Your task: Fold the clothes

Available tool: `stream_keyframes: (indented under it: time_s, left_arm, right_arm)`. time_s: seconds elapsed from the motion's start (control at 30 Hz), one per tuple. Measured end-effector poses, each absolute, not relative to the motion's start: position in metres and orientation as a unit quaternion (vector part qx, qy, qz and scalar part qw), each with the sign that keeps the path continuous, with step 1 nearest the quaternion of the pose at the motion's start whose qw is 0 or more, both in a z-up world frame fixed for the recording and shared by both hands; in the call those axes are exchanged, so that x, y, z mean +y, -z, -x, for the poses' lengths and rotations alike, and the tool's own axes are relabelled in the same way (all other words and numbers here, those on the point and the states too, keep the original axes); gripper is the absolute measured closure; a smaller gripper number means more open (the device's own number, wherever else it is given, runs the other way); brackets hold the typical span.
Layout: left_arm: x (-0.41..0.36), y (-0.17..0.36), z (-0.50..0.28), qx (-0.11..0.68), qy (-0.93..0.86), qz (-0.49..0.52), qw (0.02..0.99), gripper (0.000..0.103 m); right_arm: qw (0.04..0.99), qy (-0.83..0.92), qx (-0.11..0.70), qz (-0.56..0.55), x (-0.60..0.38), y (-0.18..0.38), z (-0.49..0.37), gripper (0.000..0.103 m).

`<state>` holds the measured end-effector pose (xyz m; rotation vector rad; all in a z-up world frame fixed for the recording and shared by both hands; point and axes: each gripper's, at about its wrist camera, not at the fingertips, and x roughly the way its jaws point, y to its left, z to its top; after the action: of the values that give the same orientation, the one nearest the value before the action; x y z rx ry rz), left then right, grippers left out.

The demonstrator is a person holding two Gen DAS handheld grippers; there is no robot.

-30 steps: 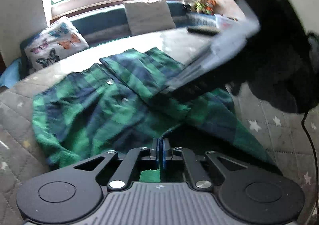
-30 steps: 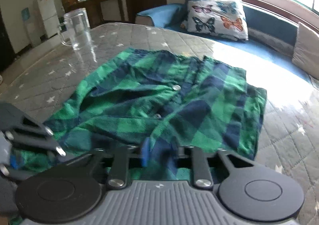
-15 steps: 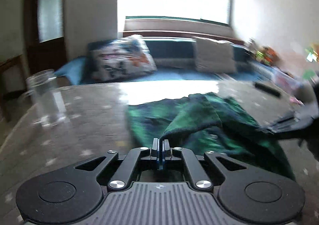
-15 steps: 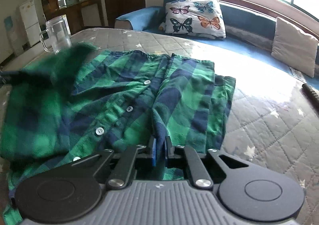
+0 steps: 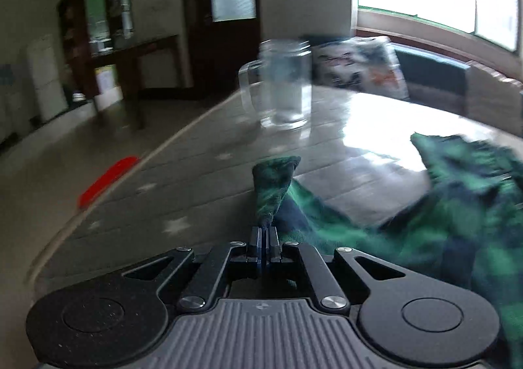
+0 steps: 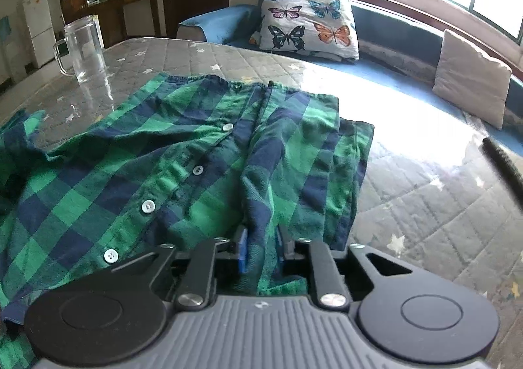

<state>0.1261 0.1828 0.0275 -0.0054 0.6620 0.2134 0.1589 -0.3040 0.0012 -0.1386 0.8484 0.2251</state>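
Grey quilted star-print desk (image 6: 425,212) under glossy cover carries all. Green-and-navy plaid button shirt (image 6: 183,153) lies button-side up, right side folded over. Clear glass handled mug (image 5: 281,84) stands near far edge, beyond sleeve. Left tongs (image 5: 264,239) clamped tight on sleeve end, cloth pulled out toward mug. Right tongs (image 6: 261,246) have just been opening, fold between jaws, pads apparently off it. Risk: outward sleeve sweep clips mug; released fold springs back.

1 green-and-navy plaid button shirt (image 6: 183,172), w/ 4 white round buttons (image 6: 147,206) showing. 1 clear glass handled mug (image 6: 83,50). 2 cushions: 1 white butterfly-print pillow (image 6: 309,25), 1 plain beige pillow (image 6: 470,78). 1 white fridge (image 6: 37,25). 1 grey star-quilted worktop (image 6: 425,205).
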Motion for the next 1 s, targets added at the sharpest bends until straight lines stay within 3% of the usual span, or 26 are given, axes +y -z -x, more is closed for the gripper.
stream_keyframes:
  time_s: [0.23, 0.43, 1.0]
  left_arm:
    - [0.210, -0.026, -0.131, 0.328, -0.163, 0.011, 0.930, 0.100]
    - [0.219, -0.020, -0.137, 0.342, -0.189, 0.007, 0.921, 0.100]
    - [0.224, -0.003, -0.148, 0.366, -0.191, -0.008, 0.911, 0.098]
  right_arm:
    - [0.912, -0.117, 0.385, 0.085, -0.290, -0.022, -0.179, 0.075]
    - [0.915, -0.132, 0.367, 0.102, -0.272, -0.030, -0.226, 0.075]
    - [0.901, -0.107, 0.413, 0.082, -0.274, 0.034, -0.350, 0.076]
